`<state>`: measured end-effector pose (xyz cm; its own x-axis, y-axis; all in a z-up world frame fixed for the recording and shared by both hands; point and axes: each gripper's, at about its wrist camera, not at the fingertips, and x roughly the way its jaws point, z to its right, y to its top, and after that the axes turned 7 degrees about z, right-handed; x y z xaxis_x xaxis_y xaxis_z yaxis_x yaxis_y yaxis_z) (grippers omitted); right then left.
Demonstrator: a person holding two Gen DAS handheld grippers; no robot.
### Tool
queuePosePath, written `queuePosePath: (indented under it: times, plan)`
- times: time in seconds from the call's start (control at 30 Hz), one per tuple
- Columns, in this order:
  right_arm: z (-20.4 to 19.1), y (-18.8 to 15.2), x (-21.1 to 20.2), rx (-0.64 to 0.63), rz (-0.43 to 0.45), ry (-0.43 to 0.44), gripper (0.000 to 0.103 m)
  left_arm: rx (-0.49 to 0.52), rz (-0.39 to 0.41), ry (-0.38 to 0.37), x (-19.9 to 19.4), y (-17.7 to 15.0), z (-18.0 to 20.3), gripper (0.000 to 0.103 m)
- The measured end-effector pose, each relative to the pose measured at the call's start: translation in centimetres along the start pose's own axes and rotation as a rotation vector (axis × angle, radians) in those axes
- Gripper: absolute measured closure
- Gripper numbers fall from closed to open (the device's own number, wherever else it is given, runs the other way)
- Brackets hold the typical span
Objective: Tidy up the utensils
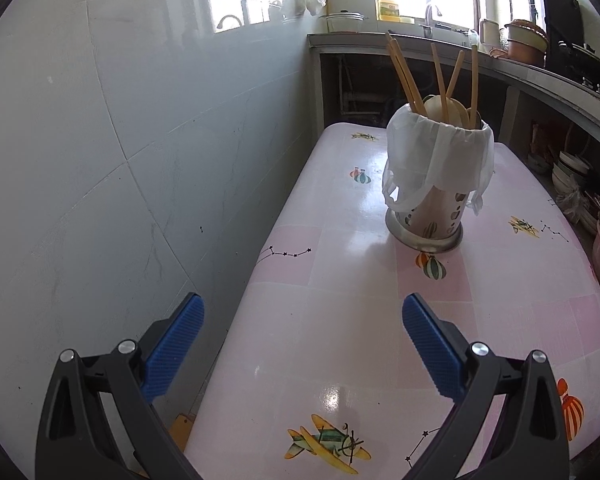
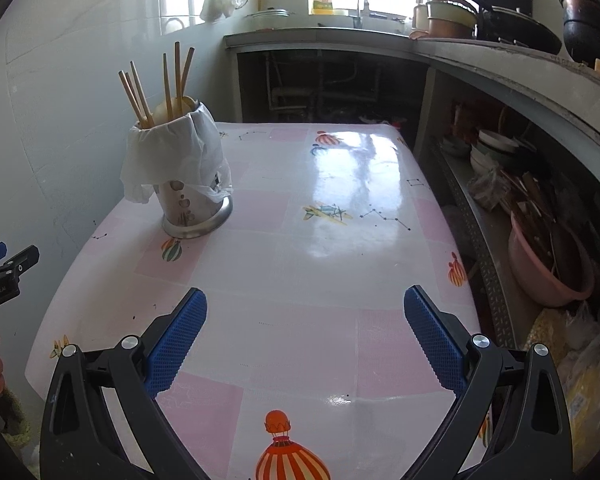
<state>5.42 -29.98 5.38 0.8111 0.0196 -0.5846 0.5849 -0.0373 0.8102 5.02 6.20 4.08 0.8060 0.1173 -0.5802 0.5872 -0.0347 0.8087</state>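
From your left wrist view, your left gripper (image 1: 302, 340) is spread wide and grips nothing, its blue ribbed pads hanging over the near end of the glossy pink table with balloon and aeroplane prints (image 1: 340, 288). Well ahead stands the round metal utensil holder draped with white plastic (image 1: 432, 184), upright on the table, with wooden chopsticks (image 1: 404, 76) and pale spoons sticking out of its top.

From your right wrist view, your right gripper (image 2: 305, 336) is likewise spread wide and empty above the table's near half. The utensil holder stands far left, near the grey wall (image 2: 60, 120). Your left gripper's tip shows at the left edge.
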Motion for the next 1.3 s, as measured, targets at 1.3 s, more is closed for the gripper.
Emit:
queuePosePath:
  times: [1.3]
  plan:
    - [1.2,-0.4,-0.1,0.04,0.029,-0.008,0.008,-0.013,-0.03,0.017,-0.4,-0.2,0.1,0.006]
